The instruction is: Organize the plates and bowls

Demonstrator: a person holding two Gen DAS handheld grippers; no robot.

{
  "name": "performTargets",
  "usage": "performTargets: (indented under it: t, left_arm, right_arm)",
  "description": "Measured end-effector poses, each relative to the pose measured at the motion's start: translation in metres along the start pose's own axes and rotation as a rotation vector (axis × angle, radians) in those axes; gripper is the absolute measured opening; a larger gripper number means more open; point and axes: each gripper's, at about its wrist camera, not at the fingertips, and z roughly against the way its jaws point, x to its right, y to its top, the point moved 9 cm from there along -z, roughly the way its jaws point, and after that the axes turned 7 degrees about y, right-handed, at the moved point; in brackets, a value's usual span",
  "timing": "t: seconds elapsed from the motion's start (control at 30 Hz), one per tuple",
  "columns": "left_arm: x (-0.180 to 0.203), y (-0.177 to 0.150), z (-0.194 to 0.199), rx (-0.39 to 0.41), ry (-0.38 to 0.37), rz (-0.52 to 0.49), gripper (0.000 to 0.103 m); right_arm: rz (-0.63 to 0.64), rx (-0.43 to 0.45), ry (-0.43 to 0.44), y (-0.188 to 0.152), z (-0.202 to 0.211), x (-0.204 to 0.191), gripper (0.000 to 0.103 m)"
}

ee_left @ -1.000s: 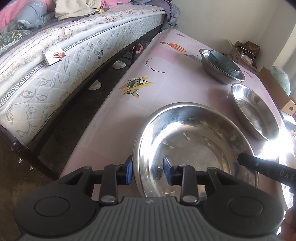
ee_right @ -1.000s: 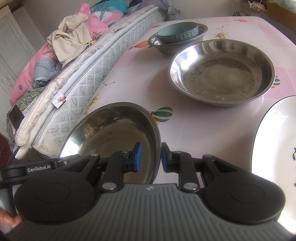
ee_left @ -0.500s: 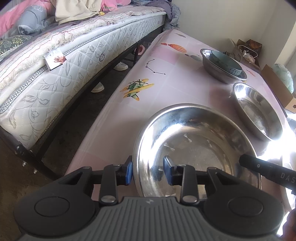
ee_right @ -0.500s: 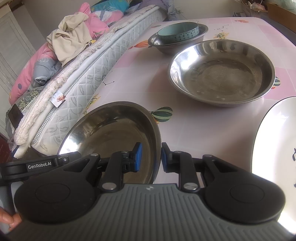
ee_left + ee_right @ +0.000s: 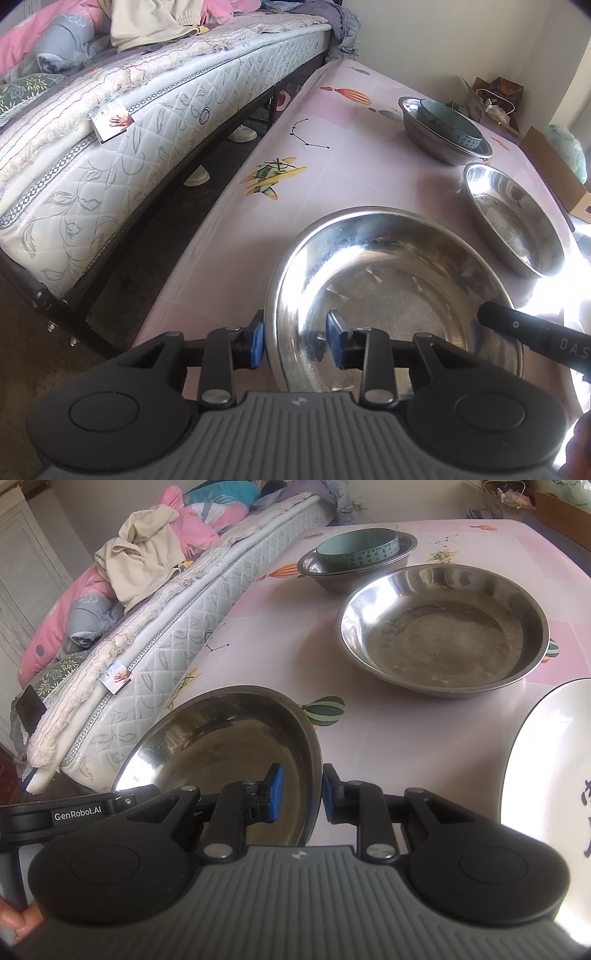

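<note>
**Both grippers pinch the rim of one steel bowl**

The wide, shallow stainless-steel bowl [image 5: 388,295] sits at the near edge of the pink patterned table [image 5: 332,177], beside the quilted white mattress [image 5: 147,122]. The left gripper [image 5: 295,339] straddles the bowl's near-left rim, one blue pad outside and one inside; whether both pads press the wall cannot be told. The right gripper [image 5: 299,794] is clamped on the opposite rim, its jaws close together around the thin wall.

The bowl looks stiff, light and slick, so the thin rolled rim is the sensible hold; a two-sided pinch should stop it tipping. Polished metal may slip under shallow pads.

Farther off stand a second shallow steel bowl [image 5: 443,635], a smaller steel bowl [image 5: 354,568] holding a teal ceramic bowl [image 5: 358,548], and a white plate [image 5: 546,760] at the right.

Compared with a second earlier, nothing has visibly shifted: grips, bowl and hands are as they were.
</note>
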Motion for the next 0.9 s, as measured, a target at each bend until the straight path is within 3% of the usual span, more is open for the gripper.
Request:
performTargets:
  t: [0.9]
  left_arm:
    - [0.0004,0.0015,0.0062,0.016,-0.002,-0.008,0.034]
  right_arm:
    - [0.043,0.019,-0.014,0.0011,0.0046,-0.0026,0.022]
